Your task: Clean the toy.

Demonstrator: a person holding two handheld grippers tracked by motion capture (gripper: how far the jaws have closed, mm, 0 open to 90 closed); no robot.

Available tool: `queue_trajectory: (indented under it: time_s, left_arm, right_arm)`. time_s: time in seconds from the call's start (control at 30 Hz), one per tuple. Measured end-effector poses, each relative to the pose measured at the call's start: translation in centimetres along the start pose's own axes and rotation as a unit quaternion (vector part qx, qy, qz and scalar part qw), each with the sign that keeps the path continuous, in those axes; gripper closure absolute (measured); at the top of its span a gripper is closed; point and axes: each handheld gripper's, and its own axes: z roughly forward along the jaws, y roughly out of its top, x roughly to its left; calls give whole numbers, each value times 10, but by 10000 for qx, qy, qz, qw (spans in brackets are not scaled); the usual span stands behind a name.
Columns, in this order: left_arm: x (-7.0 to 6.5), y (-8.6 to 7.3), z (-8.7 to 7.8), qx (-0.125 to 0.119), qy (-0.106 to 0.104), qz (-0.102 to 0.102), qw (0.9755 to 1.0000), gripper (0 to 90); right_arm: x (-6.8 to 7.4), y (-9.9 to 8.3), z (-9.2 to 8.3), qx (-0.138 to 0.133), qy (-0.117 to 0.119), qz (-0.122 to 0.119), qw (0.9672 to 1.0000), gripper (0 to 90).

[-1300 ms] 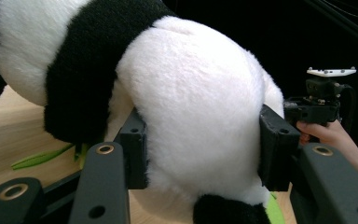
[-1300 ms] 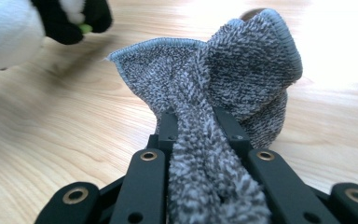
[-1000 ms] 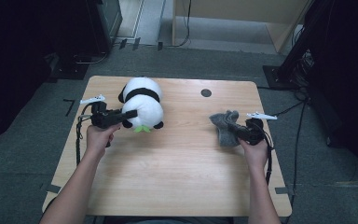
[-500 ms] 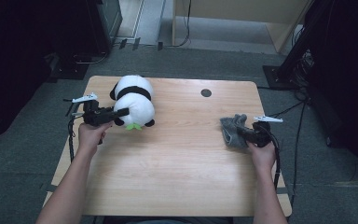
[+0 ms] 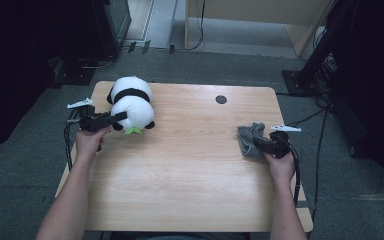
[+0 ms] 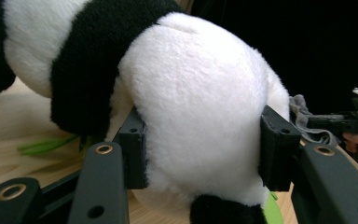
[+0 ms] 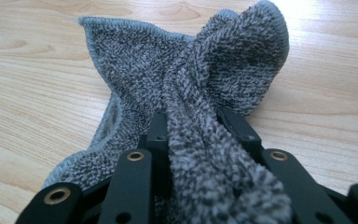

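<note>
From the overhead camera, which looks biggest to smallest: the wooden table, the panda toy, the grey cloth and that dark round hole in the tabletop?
1. The wooden table, by far the largest.
2. The panda toy.
3. The grey cloth, bunched up and partly hidden by the right hand-held gripper, so its full spread is unclear.
4. The dark round hole, smallest.

Bright overhead light on the table [image 5: 190,170] — dark surroundings, soft high view, sharp close-ups.

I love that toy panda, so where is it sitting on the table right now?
In the high view the panda lies at the table's far left corner, clamped in the left gripper, far from the grey cloth on the right side.
</note>
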Motion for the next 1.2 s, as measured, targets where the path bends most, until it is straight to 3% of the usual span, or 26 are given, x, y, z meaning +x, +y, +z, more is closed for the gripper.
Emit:
queue_trajectory:
  time_s: [0.1,0.23,0.33,0.57,0.7,0.83,1.07,1.2]
  left_arm:
    - [3,-2,2,99,203,-37,9997,466]
    - [9,-6,5,286,554,83,9980,458]
    - [13,-10,8,312,512,-9,9982,427]
    - [11,-11,10,351,521,182,9979,269]
    - [10,-11,10,388,532,306,9974,211]
    - [8,-10,10,425,604,285,9969,191]
    - [-4,-6,9,639,956,252,9931,175]
    - [-11,-4,7,745,1128,419,9899,166]
  right_arm:
    - [0,-1,1,-3,-7,-27,10000,667]
    - [1,-1,2,18,-54,-92,9999,630]
    - [1,-2,3,22,-73,-119,9999,617]
    - [1,-2,3,16,-66,-89,9999,544]
    - [1,-1,2,48,-142,-102,9998,497]
    - [2,0,0,35,-109,-66,9999,408]
    - [7,7,-12,-242,-2,-52,9997,344]
    - [11,10,-21,-416,15,-64,9991,345]
